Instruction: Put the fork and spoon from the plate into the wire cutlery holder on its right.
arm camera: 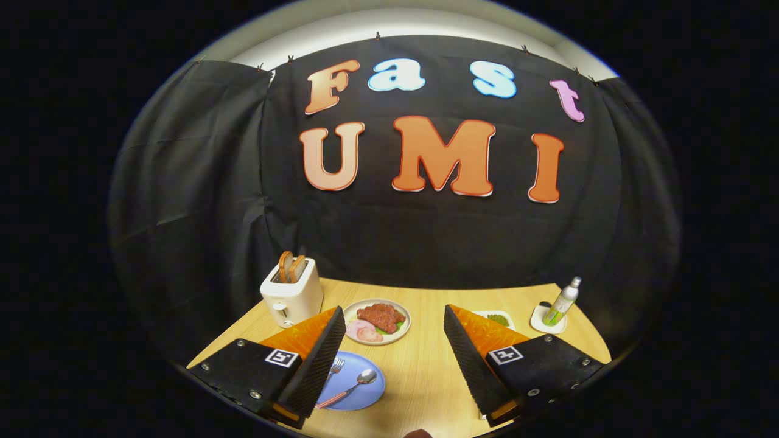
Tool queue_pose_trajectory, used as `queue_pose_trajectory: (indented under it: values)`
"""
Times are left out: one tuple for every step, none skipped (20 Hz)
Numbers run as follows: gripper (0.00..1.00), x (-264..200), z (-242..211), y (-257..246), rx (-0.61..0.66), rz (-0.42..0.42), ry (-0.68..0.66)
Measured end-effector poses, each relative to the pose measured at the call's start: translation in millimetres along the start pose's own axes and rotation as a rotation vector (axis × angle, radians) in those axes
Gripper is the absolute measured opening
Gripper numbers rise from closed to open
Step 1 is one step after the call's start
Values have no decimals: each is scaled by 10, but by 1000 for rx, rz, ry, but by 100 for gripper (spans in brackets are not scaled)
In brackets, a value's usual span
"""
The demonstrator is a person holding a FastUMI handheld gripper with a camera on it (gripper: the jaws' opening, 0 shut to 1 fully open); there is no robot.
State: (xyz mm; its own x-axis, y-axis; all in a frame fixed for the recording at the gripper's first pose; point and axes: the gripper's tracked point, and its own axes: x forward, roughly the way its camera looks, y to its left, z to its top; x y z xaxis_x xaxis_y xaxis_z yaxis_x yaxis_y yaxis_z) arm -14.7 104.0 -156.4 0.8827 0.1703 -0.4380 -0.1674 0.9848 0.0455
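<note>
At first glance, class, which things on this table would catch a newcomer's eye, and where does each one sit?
The white toaster with two browned slices stands at the table's far corner, beyond one finger of the open claw. Ahead of the fingers sits a plate of red meat. Nearer, a blue plate holds a spoon and a fork, partly behind that same finger; a green-and-white bottle stands at the opposite far corner.

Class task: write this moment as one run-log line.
tongs open, empty | fork, spoon on blue plate | phase: approach
</note>
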Motion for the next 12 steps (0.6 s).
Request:
queue_pose_trajectory:
  values:
    - [97,32,-111,59,6,7,37]
    - [97,87,-237,129,-3,17,71]
    - [97,133,-390,202,-26,27,111]
    - [98,170,-549,278,-47,39,158]
    - [96,193,-737,374,-53,59,207]
    - [93,218,-905,454,-45,70,255]
    - [91,223,-1081,506,-32,75,302]
    - [90,242,-1229,562,-19,77,345]
    - [90,262,-1370,620,-7,75,387]
    - [90,274,-1499,666,0,66,425]
    - [90,273,-1624,706,9,61,459]
    - [89,286,-1724,754,20,57,489]
